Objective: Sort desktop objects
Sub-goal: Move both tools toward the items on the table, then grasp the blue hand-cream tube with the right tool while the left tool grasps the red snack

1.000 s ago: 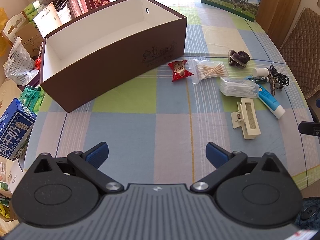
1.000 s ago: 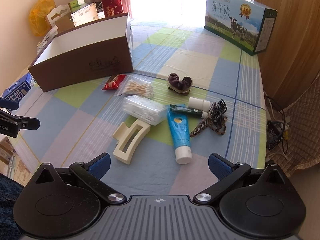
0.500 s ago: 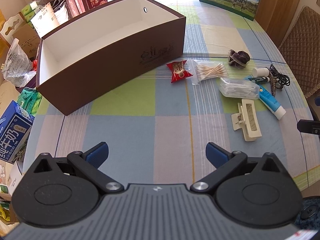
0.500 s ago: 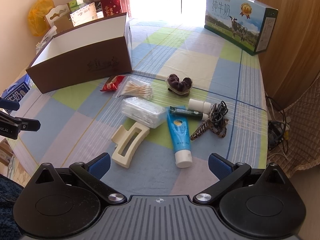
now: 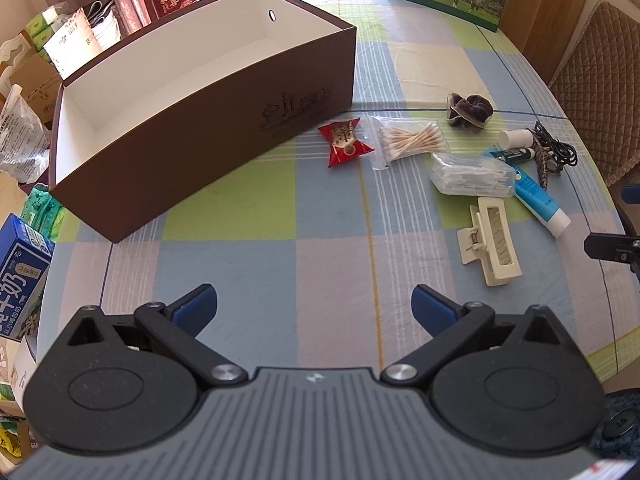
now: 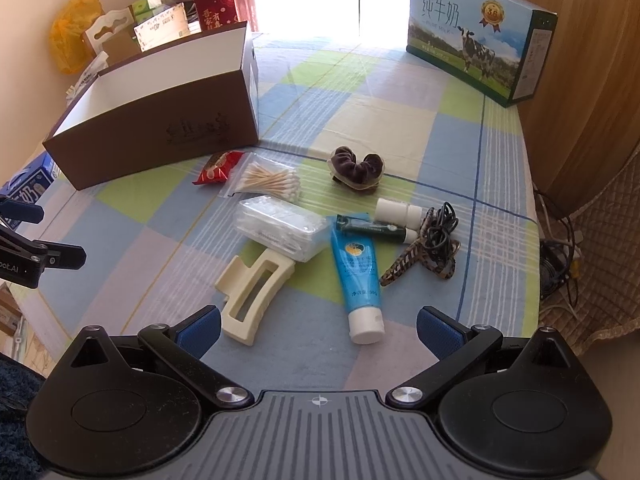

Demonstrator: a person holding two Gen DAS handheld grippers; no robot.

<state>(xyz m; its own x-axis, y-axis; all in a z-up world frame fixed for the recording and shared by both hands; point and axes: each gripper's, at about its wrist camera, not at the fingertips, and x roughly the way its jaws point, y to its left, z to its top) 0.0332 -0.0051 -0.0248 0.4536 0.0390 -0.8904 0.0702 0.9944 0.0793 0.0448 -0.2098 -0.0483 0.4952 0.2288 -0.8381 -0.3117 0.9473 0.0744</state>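
Note:
An empty brown box with a white inside stands on the checked tablecloth; it also shows in the right wrist view. Right of it lie a red snack packet, a bag of cotton swabs, a clear plastic case, a cream hair claw, a blue tube, a dark scrunchie, a green stick, a white bottle, a brown patterned clip and a black cord. My left gripper is open and empty over the near table. My right gripper is open and empty, just short of the claw and tube.
A milk carton box stands at the table's far right. Bags and boxes crowd the floor left of the table, with a blue milk carton. A quilted chair stands at the right edge.
Both grippers have moved slightly forward toward the objects. Both stay open and empty.

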